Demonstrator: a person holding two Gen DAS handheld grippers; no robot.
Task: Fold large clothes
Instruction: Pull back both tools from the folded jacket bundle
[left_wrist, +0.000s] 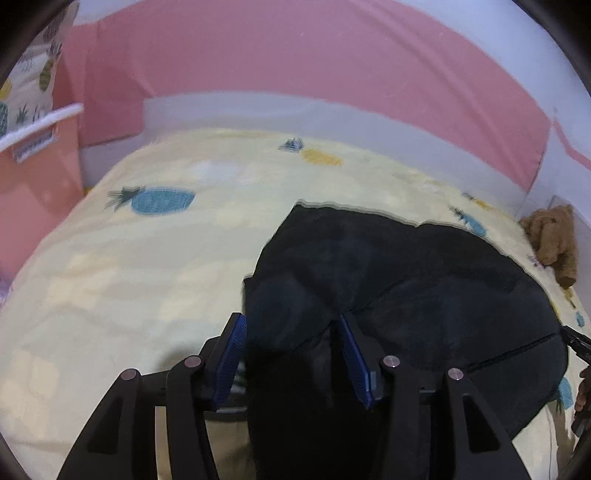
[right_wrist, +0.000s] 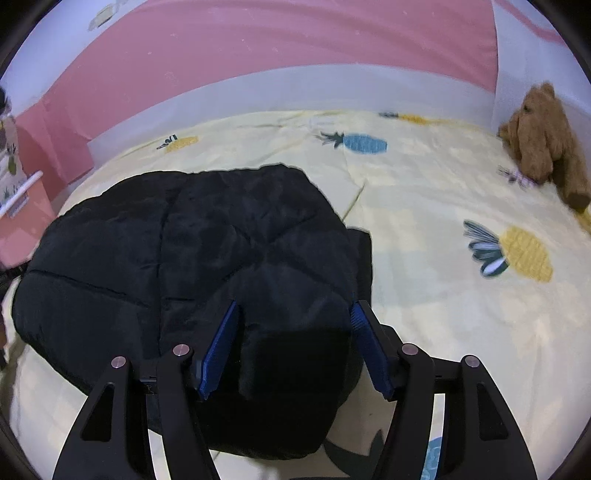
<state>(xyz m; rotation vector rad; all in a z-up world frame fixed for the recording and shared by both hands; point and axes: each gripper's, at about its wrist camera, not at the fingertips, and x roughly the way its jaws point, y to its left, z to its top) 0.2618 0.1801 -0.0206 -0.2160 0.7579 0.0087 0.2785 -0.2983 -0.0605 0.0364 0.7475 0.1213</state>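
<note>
One black jacket (right_wrist: 207, 266) and one teddy bear (right_wrist: 543, 144) on bedsheet (right_wrist: 443, 192).

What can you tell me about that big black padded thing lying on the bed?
The black jacket looks like a puffy quilted coat of soft, matte fabric with stitched seams. It lies bunched and partly folded on the pale yellow pineapple-print bedspread. Its near edge bulges up between the blue pads of both the left gripper and the right gripper, which appear to press on it.
</note>
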